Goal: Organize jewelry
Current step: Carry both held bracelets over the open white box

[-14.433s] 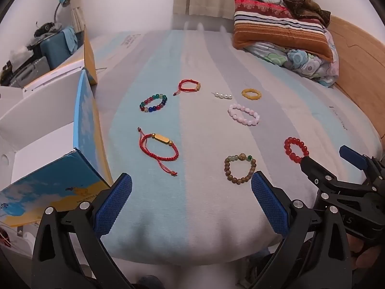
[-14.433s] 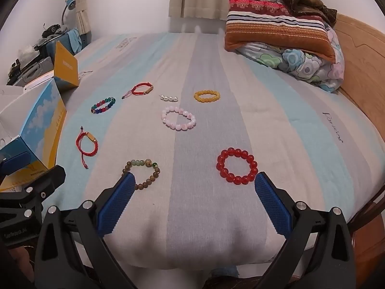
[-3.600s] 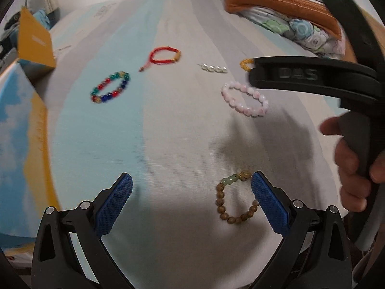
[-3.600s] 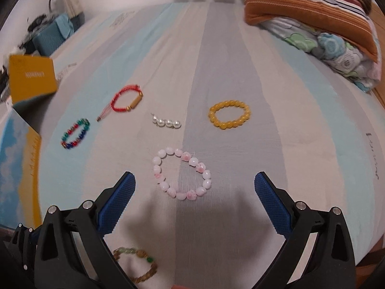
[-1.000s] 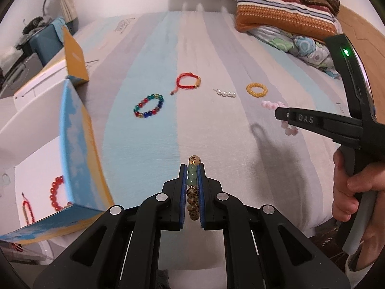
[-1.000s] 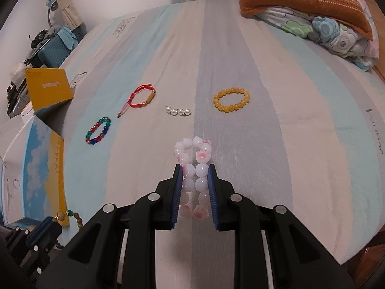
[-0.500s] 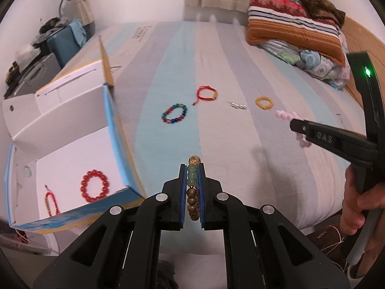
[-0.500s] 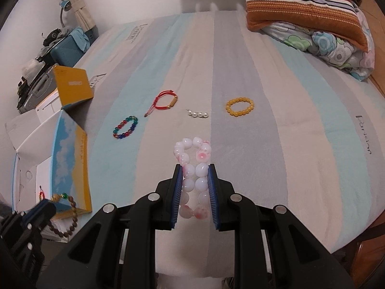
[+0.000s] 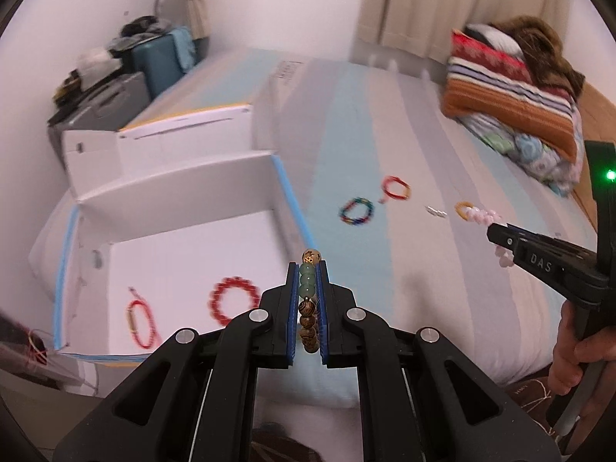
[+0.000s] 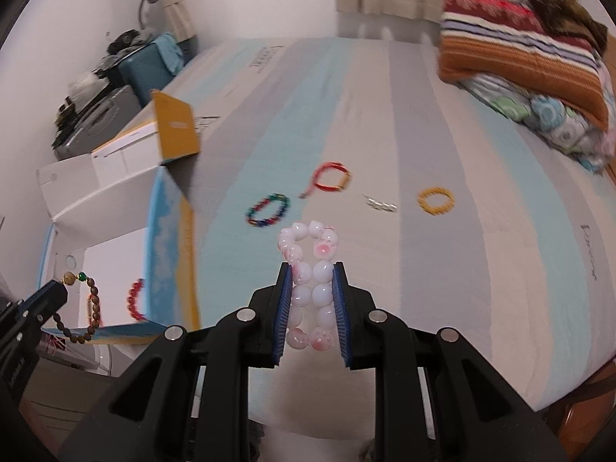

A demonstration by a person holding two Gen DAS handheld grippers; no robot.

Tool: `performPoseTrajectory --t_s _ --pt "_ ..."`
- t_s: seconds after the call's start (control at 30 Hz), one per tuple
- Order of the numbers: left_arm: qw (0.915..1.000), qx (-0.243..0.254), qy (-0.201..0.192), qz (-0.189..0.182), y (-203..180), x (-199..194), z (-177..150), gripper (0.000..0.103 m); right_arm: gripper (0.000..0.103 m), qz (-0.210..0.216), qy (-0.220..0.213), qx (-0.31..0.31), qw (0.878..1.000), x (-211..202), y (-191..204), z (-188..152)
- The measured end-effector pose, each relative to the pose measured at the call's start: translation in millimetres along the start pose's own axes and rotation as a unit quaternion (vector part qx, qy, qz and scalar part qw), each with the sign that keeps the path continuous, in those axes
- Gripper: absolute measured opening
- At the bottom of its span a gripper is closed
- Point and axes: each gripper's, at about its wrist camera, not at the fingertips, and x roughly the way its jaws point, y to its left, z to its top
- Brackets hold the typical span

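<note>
Grippers clamp flattened bracelets lengthwise: left gripper wooden bracelet, right gripper pink bracelet.

The left gripper has its fingers pressed together on a wooden bead bracelet. The right gripper clamps a pink bead bracelet, and a bare hand grips its handle.

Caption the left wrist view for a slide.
Left gripper clamps a wooden bead bracelet near the open box.
</note>
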Motion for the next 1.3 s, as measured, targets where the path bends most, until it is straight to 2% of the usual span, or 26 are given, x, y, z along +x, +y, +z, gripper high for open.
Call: performPoseTrajectory --t_s 0.37,0.63,1.0,1.3 --pt "0.9973 -0.059 0.002 0.043 97.3 -10.0 -13.2 0.008 0.020 0.043 -0.014 -0.064 0.997 -4.4 102.9 -2.5" --pt "0.9935 -0.088 0.011 0.071 152.4 -5.2 -26.6 0.008 0.020 0.070 -0.012 -0.106 0.992 6.6 169.6 -12.6" --pt "0.9894 -0.110 0.039 0.086 189.2 27.2 -42.3 0.008 0.020 0.082 0.023 -0.151 0.985 50.0 233.1 -29.1" --pt "0.9870 -0.114 0.067 0.092 202.1 64.9 -45.8 0.008 0.020 0.060 0.075 -0.158 0.983 97.0 246.6 -37.9"
